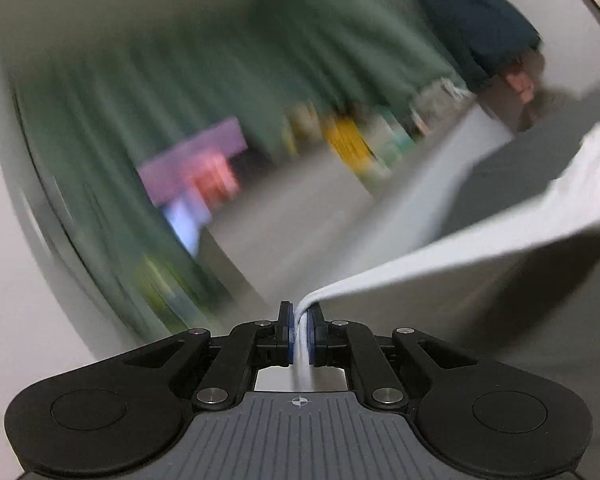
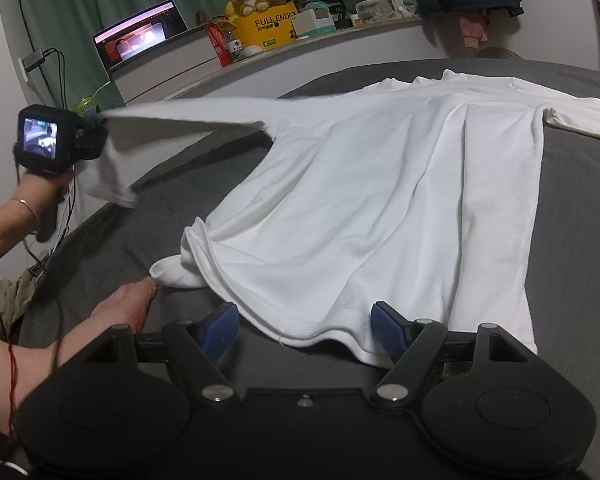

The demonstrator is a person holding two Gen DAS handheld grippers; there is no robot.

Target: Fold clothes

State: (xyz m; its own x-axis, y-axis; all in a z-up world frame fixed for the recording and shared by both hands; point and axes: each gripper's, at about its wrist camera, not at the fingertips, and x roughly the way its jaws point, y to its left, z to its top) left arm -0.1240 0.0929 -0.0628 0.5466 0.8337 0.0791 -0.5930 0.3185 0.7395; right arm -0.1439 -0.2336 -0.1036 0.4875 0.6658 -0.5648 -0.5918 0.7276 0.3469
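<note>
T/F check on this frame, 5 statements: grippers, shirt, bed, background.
1. The left gripper is clamped on white fabric. True: a sleeve of the white shirt is pinched between its pads.
2. The right gripper is shut on the hem. False: its jaws stand open, with the hem lying between them and not pinched.
3. The shirt lies on a dark grey bed. True.
4. The held sleeve lies flat on the bed. False: it is lifted and stretched out to the left gripper.
5. The laptop on the shelf behind is closed. False: it is open with a lit screen.
</note>
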